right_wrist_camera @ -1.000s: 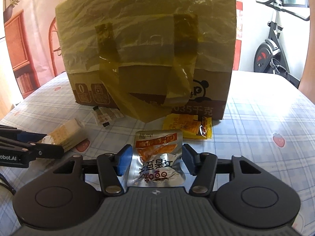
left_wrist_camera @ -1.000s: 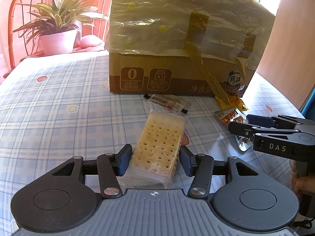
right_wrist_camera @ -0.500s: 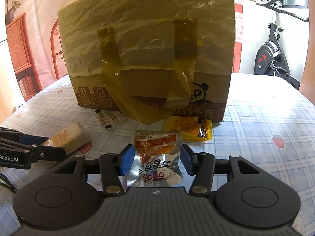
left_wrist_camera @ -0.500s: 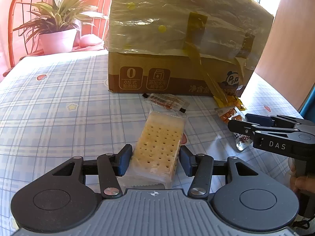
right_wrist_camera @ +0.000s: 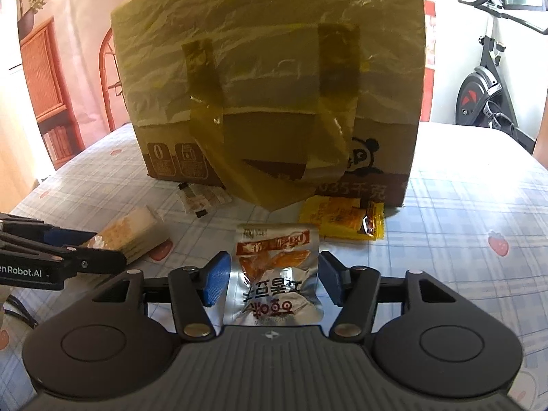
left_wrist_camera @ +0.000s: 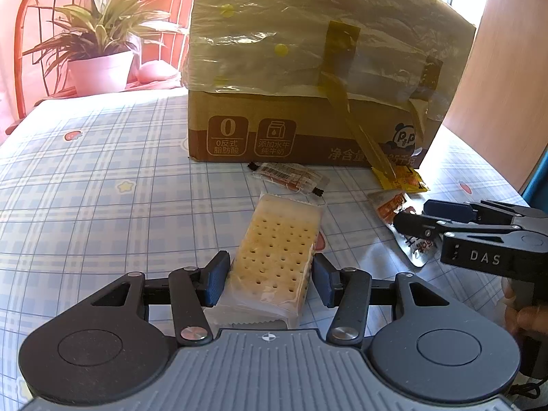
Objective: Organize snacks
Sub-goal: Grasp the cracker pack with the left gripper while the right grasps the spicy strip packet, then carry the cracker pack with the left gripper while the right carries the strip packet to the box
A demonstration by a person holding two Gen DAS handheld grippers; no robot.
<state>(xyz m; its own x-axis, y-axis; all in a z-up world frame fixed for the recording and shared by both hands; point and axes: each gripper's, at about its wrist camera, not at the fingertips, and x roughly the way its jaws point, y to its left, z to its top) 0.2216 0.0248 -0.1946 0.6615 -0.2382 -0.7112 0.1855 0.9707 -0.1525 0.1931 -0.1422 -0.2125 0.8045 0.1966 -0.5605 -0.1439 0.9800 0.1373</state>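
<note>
A plaid tablecloth (left_wrist_camera: 102, 178) with small strawberry and star prints covers the table in sunlight. Nearest the left wrist camera, the left gripper (left_wrist_camera: 270, 279) points down at a slant, its blue pads pressed on both sides of a clear-wrapped cracker pack (left_wrist_camera: 277, 257) that lies on the cloth. Nearest the right wrist camera, the right gripper (right_wrist_camera: 272, 279) slants down over a silver snack pouch (right_wrist_camera: 277, 274); its jaws are opening, with the pouch lying between them and a slight gap showing at each pad. A fingertip of the person's hand (left_wrist_camera: 524, 318) shows at the right gripper's handle.

Just beyond the pouch lies a yellow snack packet (right_wrist_camera: 342, 219), and to its left a small clear packet (right_wrist_camera: 202, 200), both at the foot of a cardboard box (right_wrist_camera: 274, 157). A yellowish plastic bag (right_wrist_camera: 267, 58) is draped over the box. Behind the table stand a potted plant (left_wrist_camera: 99, 51) before a red chair back (left_wrist_camera: 37, 7) on one side and an exercise bike (right_wrist_camera: 486, 92) on the other.
</note>
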